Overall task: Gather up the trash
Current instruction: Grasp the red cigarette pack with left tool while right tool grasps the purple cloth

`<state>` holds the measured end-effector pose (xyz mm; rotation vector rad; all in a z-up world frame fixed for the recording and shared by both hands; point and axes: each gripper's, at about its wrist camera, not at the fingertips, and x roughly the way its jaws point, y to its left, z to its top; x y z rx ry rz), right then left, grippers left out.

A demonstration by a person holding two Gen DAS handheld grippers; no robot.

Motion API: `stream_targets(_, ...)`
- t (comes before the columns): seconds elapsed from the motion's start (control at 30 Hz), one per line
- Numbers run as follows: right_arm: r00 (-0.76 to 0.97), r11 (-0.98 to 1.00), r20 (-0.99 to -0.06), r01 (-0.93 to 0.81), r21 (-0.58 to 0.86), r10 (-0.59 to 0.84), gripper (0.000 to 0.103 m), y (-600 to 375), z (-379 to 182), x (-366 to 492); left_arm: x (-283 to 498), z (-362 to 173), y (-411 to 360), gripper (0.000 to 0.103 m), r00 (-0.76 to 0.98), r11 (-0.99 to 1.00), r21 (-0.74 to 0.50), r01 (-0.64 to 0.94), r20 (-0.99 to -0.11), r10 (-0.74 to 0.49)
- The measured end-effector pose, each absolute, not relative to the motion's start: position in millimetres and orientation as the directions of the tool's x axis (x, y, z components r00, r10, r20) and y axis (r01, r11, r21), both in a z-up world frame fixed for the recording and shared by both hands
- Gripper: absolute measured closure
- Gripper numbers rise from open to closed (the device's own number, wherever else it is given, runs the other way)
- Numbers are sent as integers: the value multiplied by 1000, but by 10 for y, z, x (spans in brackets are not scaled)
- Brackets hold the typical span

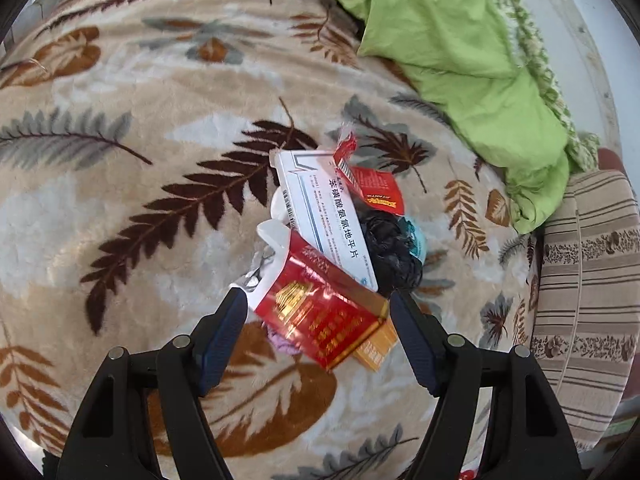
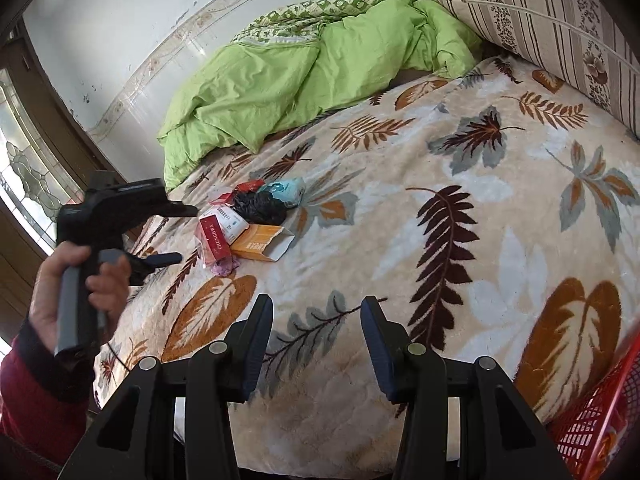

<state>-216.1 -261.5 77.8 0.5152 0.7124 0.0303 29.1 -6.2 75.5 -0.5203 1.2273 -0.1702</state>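
One "CHUNGHWA" red cigarette pack (image 2: 213, 240) beside white medicine box (image 2: 231, 219).

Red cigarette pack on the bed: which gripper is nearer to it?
Left. The left gripper is open with its fingers on either side of the red pack, not gripping. The right gripper is open over bare blanket, well short of the pile.

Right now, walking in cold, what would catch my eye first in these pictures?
Probably the small heap of trash in the middle of the leaf-patterned blanket: a shiny red cigarette pack, a white medicine box and a crumpled black bag. The open left gripper hovers at the red pack, and a bright green quilt lies bunched by the wall.
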Motion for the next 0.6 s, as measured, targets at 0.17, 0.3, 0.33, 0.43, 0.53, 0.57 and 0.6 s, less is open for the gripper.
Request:
stream_targets(0.17, 766, 868, -607, 138, 477, 212, 54, -2634, 770, -2159, 312, 616, -157, 34, 309, 907, -410, -91, -878, -366)
stream_targets(0.3, 769, 868, -602, 130, 479, 217, 54, -2625, 771, -2160, 130, 627, -99, 39, 340, 947, -321, -6, -891, -300)
stream_targets(0.33, 769, 868, -601, 130, 480, 217, 55, -2627, 770, -2160, 60, 617, -65, 39, 348, 955, -296, 15, -894, -282)
stream_targets(0.43, 769, 868, -600, 127, 480, 219, 55, -2630, 768, -2161, -78, 573, 96, 39, 354, 959, -283, 36, -893, -277)
stream_targets(0.53, 769, 867, -601, 129, 481, 219, 54, -2628, 769, -2160, -216, 575, 287, 39, 367, 948, -315, 46, -877, -309)
stream_targets(0.57, 768, 867, -601, 129, 481, 219, 54, -2625, 768, -2155, -276, 593, 357, 39, 380, 952, -302, 46, -876, -297)
stream_targets(0.6, 767, 869, -603, 128, 479, 220, 54, -2617, 768, -2149, -315, 607, 390, 39, 393, 957, -285, 48, -876, -281)
